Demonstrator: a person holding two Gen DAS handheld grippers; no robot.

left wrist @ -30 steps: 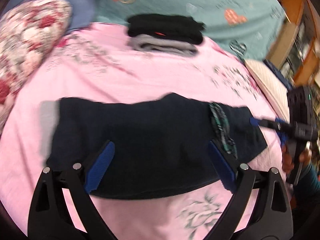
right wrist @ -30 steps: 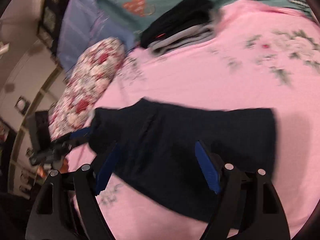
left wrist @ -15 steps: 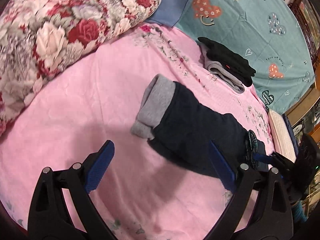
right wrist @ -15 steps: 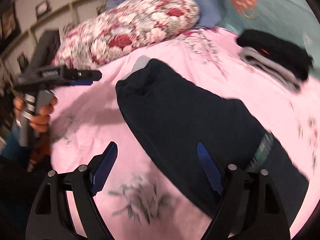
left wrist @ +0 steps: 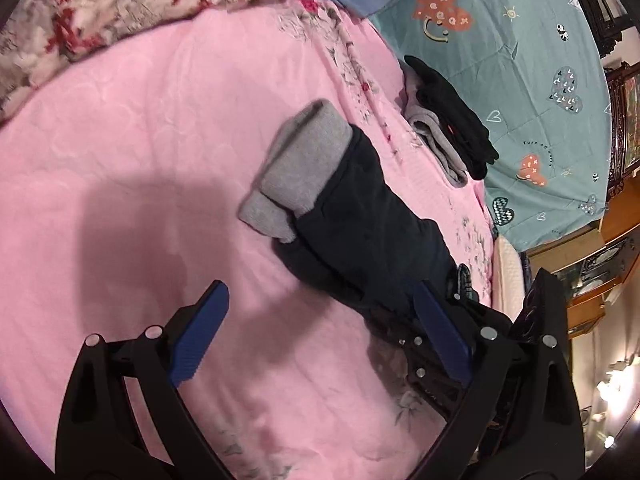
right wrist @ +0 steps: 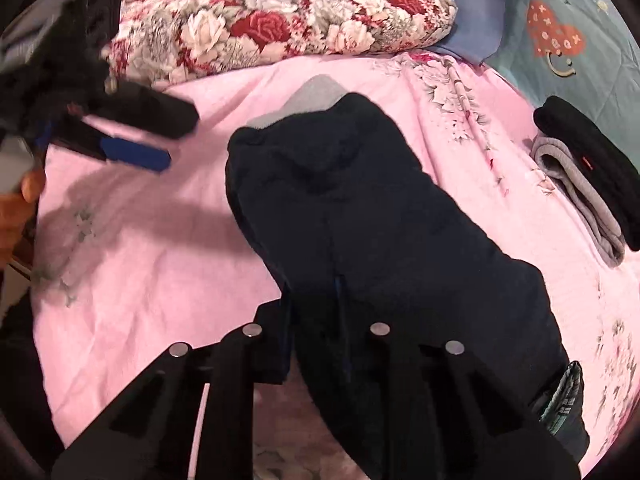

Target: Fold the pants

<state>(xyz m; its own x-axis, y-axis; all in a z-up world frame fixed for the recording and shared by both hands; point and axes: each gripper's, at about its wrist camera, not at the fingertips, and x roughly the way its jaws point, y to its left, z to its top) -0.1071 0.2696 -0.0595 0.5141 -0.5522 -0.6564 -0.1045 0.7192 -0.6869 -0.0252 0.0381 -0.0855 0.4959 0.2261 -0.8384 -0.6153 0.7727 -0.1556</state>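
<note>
Dark navy pants (left wrist: pixel 360 216) lie folded lengthwise on the pink bed sheet (left wrist: pixel 140 128), their grey-lined cuffs (left wrist: pixel 304 160) turned out at the far end. My left gripper (left wrist: pixel 320 332) hangs open above the sheet, just short of the pants' near edge, with nothing between its fingers. In the right wrist view the pants (right wrist: pixel 380 220) fill the middle. My right gripper (right wrist: pixel 316 320) is shut on the pants' near edge, with dark fabric bunched between the fingers. The left gripper (right wrist: pixel 132 152) shows blurred at upper left, held by a hand (right wrist: pixel 16 208).
A stack of folded black and grey clothes (left wrist: pixel 448 120) (right wrist: pixel 588 184) sits at the far side of the sheet. A floral pillow (right wrist: pixel 280 20) and a teal blanket (left wrist: pixel 520 60) border the bed. Wooden furniture (left wrist: pixel 608 220) stands at the right.
My right gripper has closed on the pants' near edge; half a second ago it stood open over them. The left gripper has moved in closer to the pants.
</note>
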